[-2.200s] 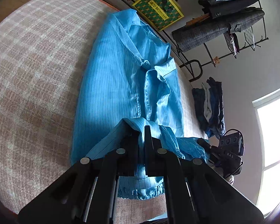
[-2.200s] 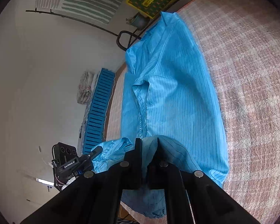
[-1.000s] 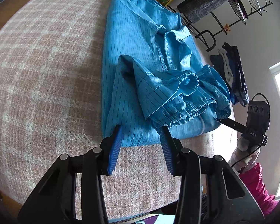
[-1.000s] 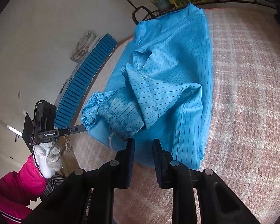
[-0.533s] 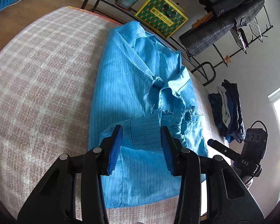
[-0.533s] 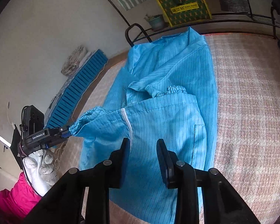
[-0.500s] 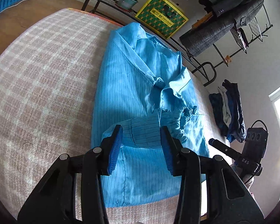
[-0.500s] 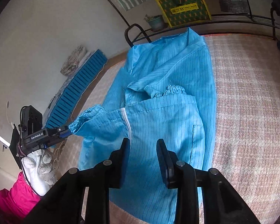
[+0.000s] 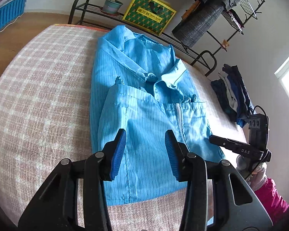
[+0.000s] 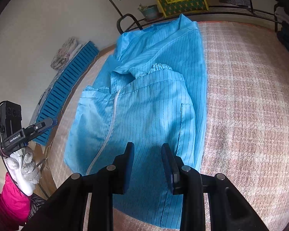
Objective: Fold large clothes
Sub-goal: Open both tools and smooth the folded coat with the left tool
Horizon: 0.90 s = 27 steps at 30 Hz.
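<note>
Both tools [image 9: 145, 150] [image 10: 148, 161] agape, empty

Hidden and cut off
Blue coat [image 10: 144, 105]: near hem behind right gripper [image 10: 147, 163]; yellow box [image 9: 150, 13] lettering too small; person's sleeve [image 10: 11, 207] cropped.

A room in a home, likely a bedroom. A bed under a checked cover [image 9: 38, 100] stands by a metal rack [image 9: 183, 44] with a potted plant [image 9: 111, 4] and hung coats [image 9: 208, 17]. Folded clothes [image 9: 231, 94] are piled against the wall.
</note>
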Motion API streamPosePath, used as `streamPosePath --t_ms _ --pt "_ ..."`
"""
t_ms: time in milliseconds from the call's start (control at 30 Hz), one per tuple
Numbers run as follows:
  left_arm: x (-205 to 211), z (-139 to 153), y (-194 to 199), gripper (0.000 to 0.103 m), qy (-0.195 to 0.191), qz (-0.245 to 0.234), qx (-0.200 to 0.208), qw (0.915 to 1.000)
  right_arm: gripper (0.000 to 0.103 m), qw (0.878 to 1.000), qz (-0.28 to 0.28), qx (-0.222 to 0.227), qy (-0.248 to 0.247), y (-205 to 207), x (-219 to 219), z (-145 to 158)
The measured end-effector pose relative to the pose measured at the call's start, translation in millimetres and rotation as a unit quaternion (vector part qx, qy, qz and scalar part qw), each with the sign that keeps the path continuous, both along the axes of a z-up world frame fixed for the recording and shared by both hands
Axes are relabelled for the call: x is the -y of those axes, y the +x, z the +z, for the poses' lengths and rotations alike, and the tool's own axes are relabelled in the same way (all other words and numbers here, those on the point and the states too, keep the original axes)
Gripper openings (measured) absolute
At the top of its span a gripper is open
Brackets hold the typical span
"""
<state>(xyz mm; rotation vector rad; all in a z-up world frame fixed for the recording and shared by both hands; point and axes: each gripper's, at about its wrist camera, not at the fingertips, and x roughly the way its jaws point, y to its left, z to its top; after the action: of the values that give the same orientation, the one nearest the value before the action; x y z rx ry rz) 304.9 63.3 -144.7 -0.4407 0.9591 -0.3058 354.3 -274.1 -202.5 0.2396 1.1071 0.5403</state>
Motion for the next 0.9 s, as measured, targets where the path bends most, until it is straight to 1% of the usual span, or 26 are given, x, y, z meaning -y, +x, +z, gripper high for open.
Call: streamPosePath --t_ms 67,133,233,267,300,367,433,467,500,533,600,633,667,700,800,833,867,900 --pt "5.1 -16.6 13.3 0.042 0.013 0.004 -0.021 0.9997 0.030 1.000 -0.003 -0.001 -0.010 -0.5 -0.1 -1.6" --pt "2.6 -34.8 22.8 0.042 0.024 0.017 -0.040 0.9988 0.027 1.000 -0.006 -0.009 -0.027 -2.7 -0.6 -5.1" --pt "-6.2 -62.8 37.3 0.041 0.019 0.027 -0.073 0.9967 0.023 0.999 -0.011 -0.033 -0.039 -3.9 1.5 -17.5" --pt "-9.0 -65.3 38.5 0.040 0.015 0.029 -0.063 0.9975 0.023 0.999 -0.011 -0.028 -0.038 -5.6 2.4 -16.9" --pt "-10.3 -64.8 39.5 0.040 0.019 0.030 -0.059 0.9976 0.023 0.999 -0.008 -0.029 -0.040 -6.6 2.4 -15.7" --pt "-10.6 -61.5 39.1 0.040 0.020 0.029 -0.061 0.9975 0.024 0.999 -0.005 -0.022 -0.036 -10.2 4.2 -10.5" --pt "-14.6 -53.6 34.2 0.041 0.019 0.038 -0.059 0.9974 0.026 1.000 -0.007 -0.006 -0.025 -14.2 9.7 -2.2" --pt "-17.8 -49.3 31.5 0.045 0.018 0.042 -0.060 0.9972 0.031 1.000 -0.014 0.006 -0.019 -17.1 14.5 2.5" --pt "-22.0 -45.5 27.4 0.055 0.015 0.046 -0.061 0.9970 0.037 0.999 -0.024 0.020 -0.016 -18.8 21.4 7.0" --pt "-27.3 -41.6 21.7 0.059 0.012 0.052 -0.057 0.9969 0.041 0.999 -0.034 0.032 -0.015 -21.3 28.4 10.1" --pt "-38.2 -38.6 10.6 0.059 0.001 0.061 -0.061 0.9963 0.055 0.998 -0.051 0.041 -0.010 -25.4 43.4 11.9" --pt "-42.8 -39.9 5.8 0.059 -0.011 0.063 -0.067 0.9957 0.058 0.998 -0.055 0.039 -0.005 -27.1 50.2 10.4" --pt "-47.0 -43.7 1.5 0.059 -0.026 0.063 -0.078 0.9947 0.066 0.998 -0.053 0.031 0.004 -28.7 56.6 7.2" --pt "-50.4 -49.4 -2.4 0.059 -0.040 0.060 -0.092 0.9931 0.070 0.998 -0.051 0.019 0.013 -28.5 61.1 4.9" --pt "-59.1 -68.8 -11.5 0.059 -0.071 0.066 -0.132 0.9865 0.071 0.998 -0.051 -0.017 0.018 -31.2 68.9 -11.4" --pt "-62.3 -75.1 -13.1 0.059 -0.085 0.071 -0.143 0.9835 0.071 0.998 -0.052 -0.019 0.028 -32.4 71.5 -15.2" --pt "-66.2 -76.4 -14.3 0.059 -0.102 0.077 -0.139 0.9820 0.072 0.998 -0.054 -0.014 0.039 -32.7 73.0 -15.0" --pt "-68.4 -77.1 -12.7 0.059 -0.115 0.079 -0.144 0.9798 0.072 0.997 -0.051 -0.025 0.055 -31.7 74.6 -16.9"
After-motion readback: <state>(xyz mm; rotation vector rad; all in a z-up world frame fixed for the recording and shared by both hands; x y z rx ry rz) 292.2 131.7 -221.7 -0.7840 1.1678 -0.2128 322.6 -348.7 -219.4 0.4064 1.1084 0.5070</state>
